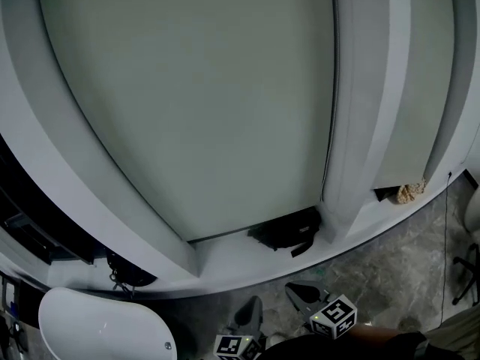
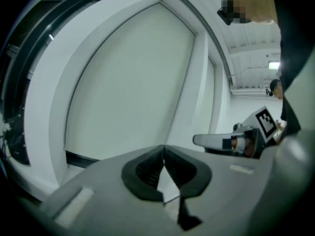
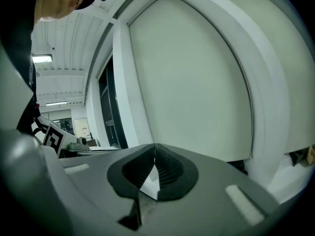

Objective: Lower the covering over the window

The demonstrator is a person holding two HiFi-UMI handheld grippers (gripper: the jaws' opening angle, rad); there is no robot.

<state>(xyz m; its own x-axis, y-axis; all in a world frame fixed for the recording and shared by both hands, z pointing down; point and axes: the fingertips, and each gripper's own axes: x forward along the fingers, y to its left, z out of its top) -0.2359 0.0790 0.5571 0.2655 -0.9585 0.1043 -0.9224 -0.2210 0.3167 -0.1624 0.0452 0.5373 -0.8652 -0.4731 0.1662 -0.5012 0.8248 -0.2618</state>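
White rounded seat (image 1: 97, 327) is seen at 7 o'clock of the head view, under a dark frame edge (image 1: 30, 223). The blind (image 1: 195, 103), pale grey-green, fills the view from 9 to 1 o'clock and is drawn down nearly to the white sill (image 1: 240, 259); only a thin dark gap is left under its bottom edge.

The left gripper (image 1: 252, 311) is found at 6 o'clock, below the sill and apart from the blind. In the left gripper view its jaws are closed tip to tip, with nothing caught between them, and they are pointed at the blind's lower part. Its marker cube (image 1: 238, 346) is cut by the bottom edge.

The right gripper (image 1: 303, 294) is placed just beside it, toward 5 o'clock, with its marker cube (image 1: 335, 315) behind. In the right gripper view the jaws are likewise pressed together and empty.

A black object (image 1: 289, 229) is lodged on the sill at the blind's lower right corner. A white pillar (image 1: 364, 111) is seen at 2 o'clock, then a second blind (image 1: 420, 81) at 3 o'clock, with a brownish crumpled item (image 1: 410, 193) under its edge. Marbled floor (image 1: 390, 280) is seen at 4 o'clock.
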